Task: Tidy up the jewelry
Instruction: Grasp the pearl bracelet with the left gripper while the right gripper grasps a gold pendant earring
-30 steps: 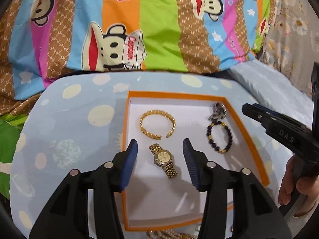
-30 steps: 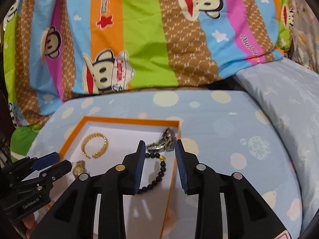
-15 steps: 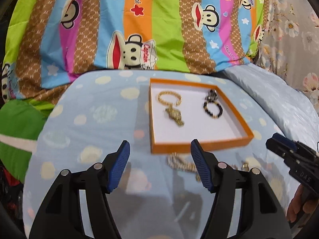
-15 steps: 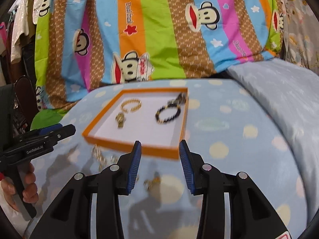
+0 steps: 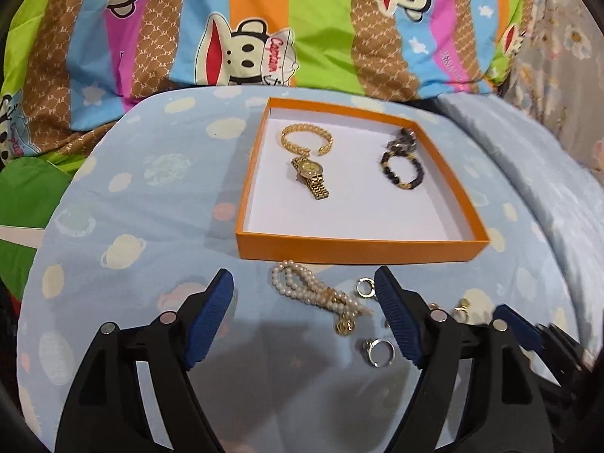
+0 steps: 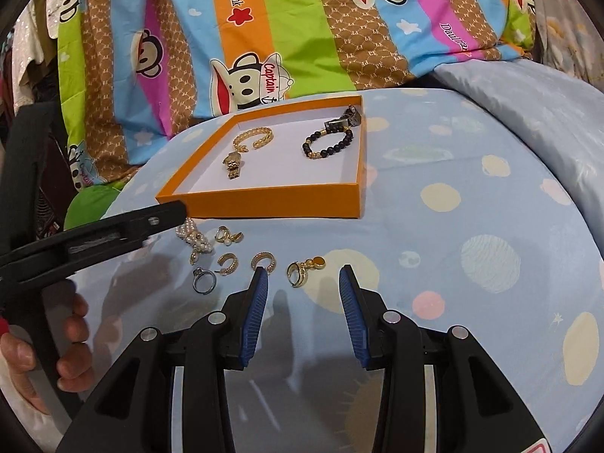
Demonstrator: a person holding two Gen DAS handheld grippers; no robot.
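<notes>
Step judged: picking up loose pieces for the shallow orange cardboard box (image 5: 358,251), already holding four items. Left gripper (image 5: 304,315) fingers are spread wide, empty, the white pearl bracelet (image 5: 313,290) lying between them. Right gripper (image 6: 304,298) fingers are apart, empty, the gold hoop earring (image 6: 298,270) just ahead. Next, descent and closing on one piece is needed.

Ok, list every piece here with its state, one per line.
left tool: open, empty, above pearl bracelet
right tool: open, empty, near gold earring
orange box: open, no lid
gold bangle: in box
gold watch: in box, lying flat
black bead bracelet: in box
pearl bracelet: outside box
silver ring: outside box
gold earring: outside box
</notes>
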